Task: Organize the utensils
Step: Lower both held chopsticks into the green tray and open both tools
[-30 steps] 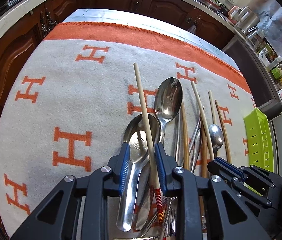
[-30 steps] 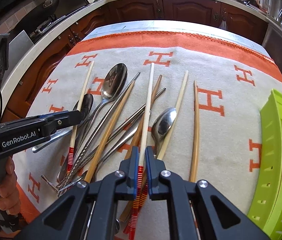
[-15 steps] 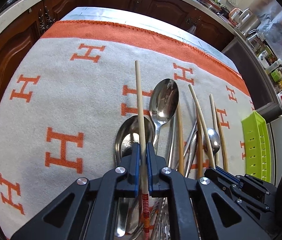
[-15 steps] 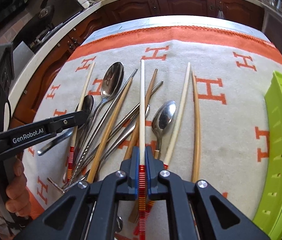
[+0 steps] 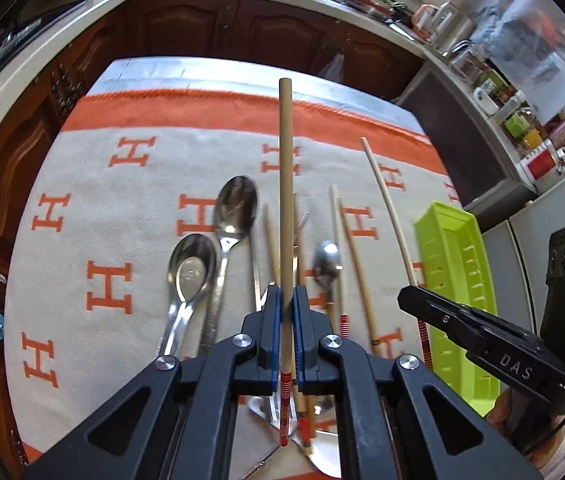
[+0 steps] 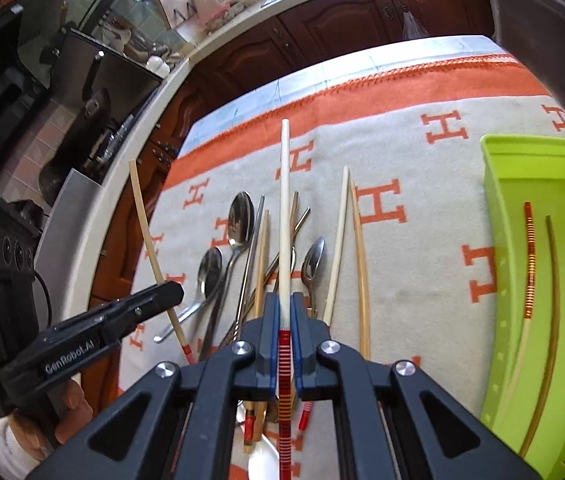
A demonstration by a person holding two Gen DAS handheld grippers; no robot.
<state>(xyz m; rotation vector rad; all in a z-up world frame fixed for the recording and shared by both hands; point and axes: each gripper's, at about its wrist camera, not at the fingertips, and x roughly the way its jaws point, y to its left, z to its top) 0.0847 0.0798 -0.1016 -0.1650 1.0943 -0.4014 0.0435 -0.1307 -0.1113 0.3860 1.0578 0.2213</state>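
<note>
My left gripper (image 5: 287,300) is shut on a pale chopstick (image 5: 285,184) with a red-striped end, held up off the cloth. My right gripper (image 6: 285,308) is shut on a second pale chopstick (image 6: 285,208) with a red-striped end, also lifted. Below both lies a pile of spoons (image 5: 190,272) (image 6: 240,220) and several more chopsticks (image 6: 360,248) on the cloth. A lime-green tray (image 6: 530,160) lies to the right of the pile and holds two chopsticks (image 6: 529,248). The tray also shows in the left wrist view (image 5: 446,240).
A beige cloth with orange H marks (image 5: 114,208) covers the table. Dark wooden cabinets (image 5: 210,28) stand behind it. A counter with appliances and jars (image 5: 522,120) runs along the right. The right gripper shows in the left wrist view (image 5: 466,332), beside the tray.
Both grippers have lifted their chopsticks up off the pile. The left closed on its chopstick a second ago. The right gripper has swung toward the green tray.
</note>
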